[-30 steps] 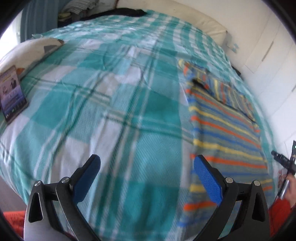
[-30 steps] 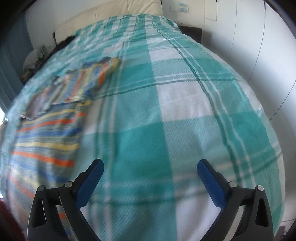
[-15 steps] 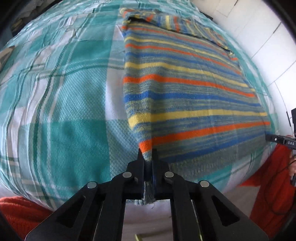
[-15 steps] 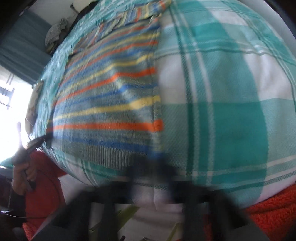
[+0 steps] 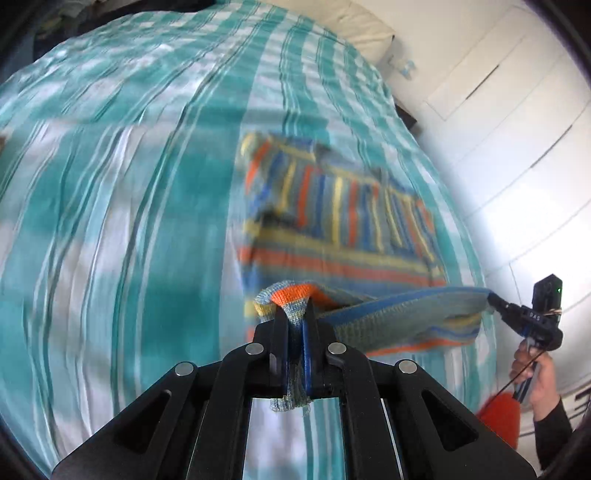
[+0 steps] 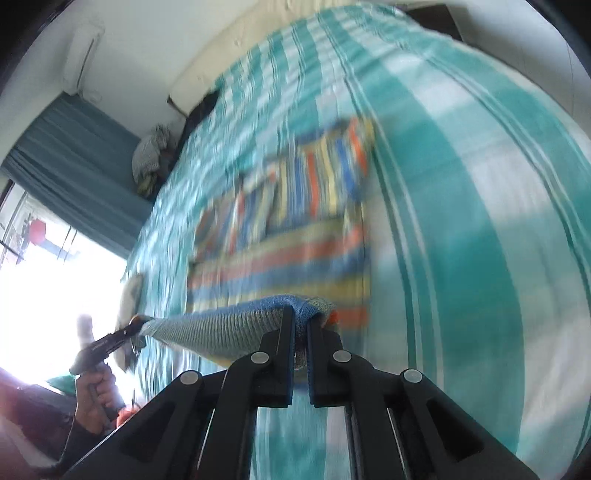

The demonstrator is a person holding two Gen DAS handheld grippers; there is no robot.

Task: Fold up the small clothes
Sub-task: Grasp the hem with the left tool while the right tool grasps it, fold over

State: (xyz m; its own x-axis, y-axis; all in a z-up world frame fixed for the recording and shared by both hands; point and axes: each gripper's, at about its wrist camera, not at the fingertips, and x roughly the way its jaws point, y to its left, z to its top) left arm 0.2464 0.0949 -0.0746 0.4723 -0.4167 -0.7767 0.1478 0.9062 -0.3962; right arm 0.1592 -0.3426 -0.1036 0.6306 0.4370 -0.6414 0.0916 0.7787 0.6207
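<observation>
A small striped knitted sweater [image 5: 343,229] in blue, orange, yellow and grey lies on the bed, its sleeves folded across the top. My left gripper [image 5: 294,314] is shut on the near left corner of its hem. My right gripper [image 6: 301,321] is shut on the near right corner of the sweater [image 6: 280,236]. Both hold the hem lifted off the bed and stretched taut between them. Each gripper shows in the other's view: the right one [image 5: 496,301] at the right edge, the left one [image 6: 135,323] at the left. The frames are blurred by motion.
The bed has a teal and white checked cover [image 5: 122,206]. A cream headboard [image 5: 351,26] and white cupboard doors [image 5: 517,122] stand beyond. A teal curtain [image 6: 70,166], a bright window and a heap of clothes [image 6: 149,162] lie to the left.
A second ago both grippers were open above the bed. They closed on the sweater's near hem corners, and have now lifted the hem and carried it towards the sleeves.
</observation>
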